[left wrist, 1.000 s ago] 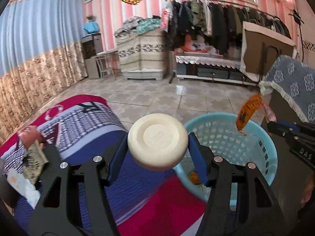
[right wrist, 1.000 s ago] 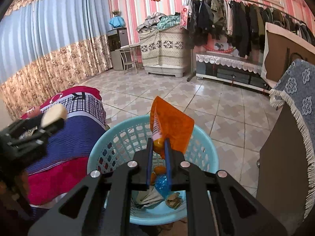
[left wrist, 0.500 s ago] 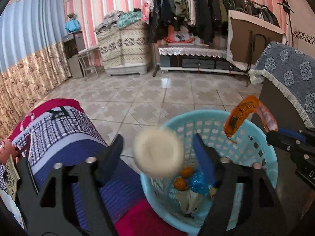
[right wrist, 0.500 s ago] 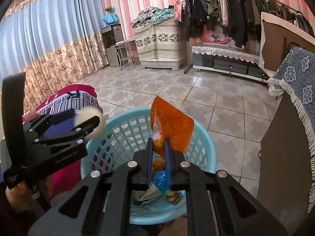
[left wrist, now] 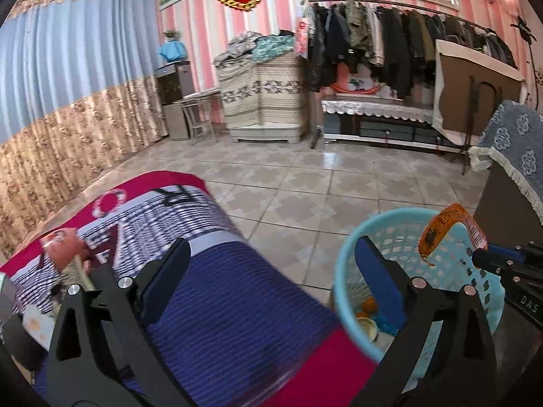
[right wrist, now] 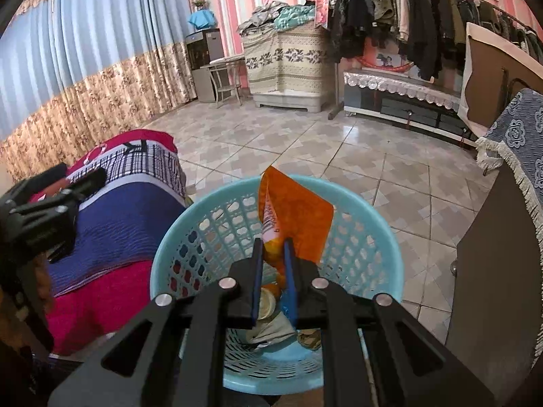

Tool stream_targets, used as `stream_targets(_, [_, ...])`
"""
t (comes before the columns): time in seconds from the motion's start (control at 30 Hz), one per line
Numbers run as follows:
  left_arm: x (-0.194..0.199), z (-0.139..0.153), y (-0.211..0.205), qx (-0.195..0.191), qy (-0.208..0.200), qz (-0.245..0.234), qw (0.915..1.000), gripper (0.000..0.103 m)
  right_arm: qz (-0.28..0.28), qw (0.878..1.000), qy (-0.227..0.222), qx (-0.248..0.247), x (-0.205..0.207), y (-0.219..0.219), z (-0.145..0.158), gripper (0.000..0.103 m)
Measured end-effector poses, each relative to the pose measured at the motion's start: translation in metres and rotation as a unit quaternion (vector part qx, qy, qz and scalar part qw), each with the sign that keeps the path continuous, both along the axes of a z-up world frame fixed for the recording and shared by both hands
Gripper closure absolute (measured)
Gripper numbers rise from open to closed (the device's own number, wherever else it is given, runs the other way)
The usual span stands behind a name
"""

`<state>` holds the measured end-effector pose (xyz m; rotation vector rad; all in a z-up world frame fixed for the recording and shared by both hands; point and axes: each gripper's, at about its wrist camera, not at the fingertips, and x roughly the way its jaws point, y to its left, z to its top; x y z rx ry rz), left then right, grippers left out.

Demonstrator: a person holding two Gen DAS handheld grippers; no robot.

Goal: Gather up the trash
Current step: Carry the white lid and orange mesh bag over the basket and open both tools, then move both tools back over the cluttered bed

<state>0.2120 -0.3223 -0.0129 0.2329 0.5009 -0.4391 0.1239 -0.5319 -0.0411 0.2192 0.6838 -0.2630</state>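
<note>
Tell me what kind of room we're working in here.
Most likely a lived-in bedroom or living room at home: a bed blanket, a loaded clothes rack, and floor-length curtains over a tiled floor.

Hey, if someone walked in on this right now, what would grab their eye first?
Probably the orange wrapper, pinched upright in the right gripper right over the light blue basket of trash. Next, the bright pink and blue blanket left of the basket, with the left gripper gaping empty above it.

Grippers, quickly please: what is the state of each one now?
Left gripper: open, nothing between its jaws, which have just been opening.
Right gripper: shut on the orange wrapper, over the basket.
</note>
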Motion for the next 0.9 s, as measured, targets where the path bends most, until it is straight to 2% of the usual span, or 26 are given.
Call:
stream_targets(0.07, [-0.002, 0.004, 0.013, -0.003, -0.003, 0.011, 0.9999, 0.007, -0.001, 1.000, 0.004, -0.012, 0.003, 0.004, 0.000, 0.090])
stream_targets(0.13, [-0.004, 0.009, 0.025, -0.004, -0.007, 0.020, 0.9998, 0.006, -0.003, 1.000, 0.005, -0.021, 0.005, 0.007, 0.001, 0.083])
stream_targets(0.2, [-0.006, 0.012, 0.038, -0.008, -0.008, 0.032, 0.9994, 0.006, -0.004, 1.000, 0.000, -0.022, 0.007, 0.008, 0.003, 0.048])
stream_targets(0.23, [-0.007, 0.013, 0.043, -0.011, -0.007, 0.035, 0.9993, 0.006, -0.006, 1.000, -0.004, -0.025, 0.006, 0.009, 0.005, 0.043])
stream_targets(0.33, [-0.010, 0.016, 0.062, -0.019, -0.001, 0.048, 0.9987, 0.006, -0.011, 0.999, -0.011, -0.031, 0.006, 0.013, 0.008, 0.038])
stream_targets(0.47, [-0.018, 0.017, 0.090, -0.015, -0.007, 0.064, 0.9978, 0.006, -0.023, 0.998, -0.027, -0.049, 0.002, 0.020, 0.017, 0.021])
stream_targets(0.57, [-0.024, 0.019, 0.111, -0.015, -0.008, 0.079, 0.9967, 0.006, -0.035, 0.997, -0.041, -0.057, -0.001, 0.023, 0.023, 0.013])
stream_targets(0.9, [-0.039, 0.018, 0.188, -0.019, -0.003, 0.141, 0.9898, 0.006, -0.036, 0.995, -0.057, -0.074, 0.006, 0.050, 0.032, 0.007])
